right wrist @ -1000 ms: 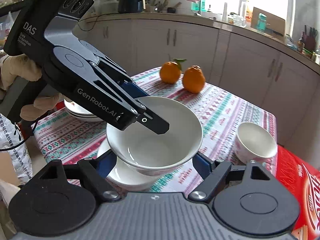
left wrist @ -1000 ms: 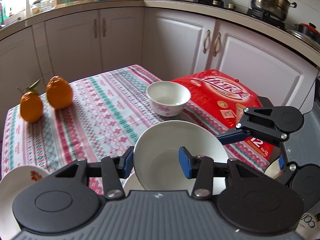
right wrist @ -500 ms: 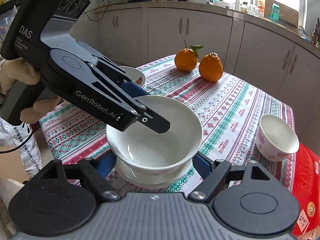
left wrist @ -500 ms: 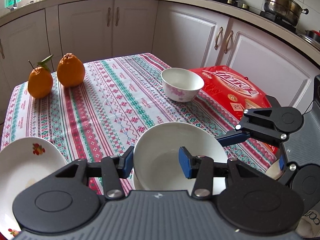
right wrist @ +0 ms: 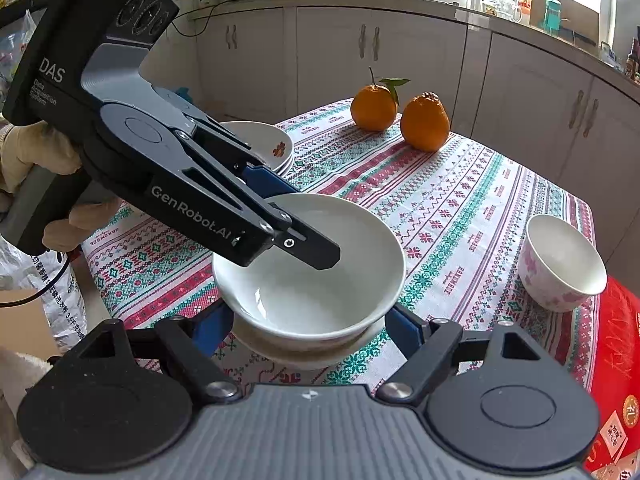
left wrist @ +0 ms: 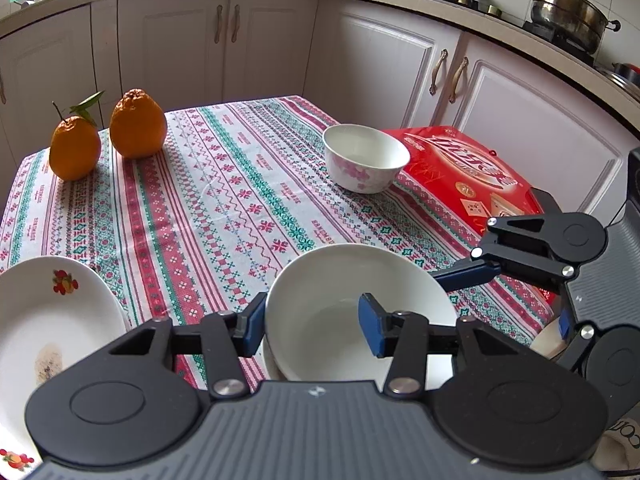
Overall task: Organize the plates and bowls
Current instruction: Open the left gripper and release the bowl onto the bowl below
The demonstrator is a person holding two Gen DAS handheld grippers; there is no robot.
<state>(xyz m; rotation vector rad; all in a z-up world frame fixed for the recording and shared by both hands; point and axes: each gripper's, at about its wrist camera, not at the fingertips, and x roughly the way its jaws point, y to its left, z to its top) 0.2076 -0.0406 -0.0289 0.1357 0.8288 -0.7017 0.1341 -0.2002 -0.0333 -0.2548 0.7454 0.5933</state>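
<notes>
Plates come first at the left: a stack of shallow white plates with small fruit motifs (left wrist: 48, 320) sits at the near left edge of the table, already gathered, which suggests the plates are sorted; behind them two orange tangerines (left wrist: 108, 136), one with a leafy stem, stand on the red, green and white patterned tablecloth (left wrist: 224, 200); next comes the left gripper (left wrist: 316, 328), its blue-padded fingers clamped across the near wall of a wide plain white ceramic bowl (left wrist: 344, 280), one pad outside the rim and one inside; in the right wrist view this bowl (right wrist: 320, 264) sits in, or just above, a second white dish (right wrist: 304, 350) at the near edge of the table, and I cannot tell whether the two touch; the right gripper (right wrist: 308, 328) stands with its fingers apart on either side of the bowl's lower wall, seemingly not pressing it; further right a small white ceramic bowl with pink flower print (left wrist: 366, 160) stands alone by a red printed cardboard box (left wrist: 472, 176), well apart from the stack; judging from this, the wide bowl is close to nested, and what is left is to release it and bring the small flowered bowl over to the pile.
</notes>
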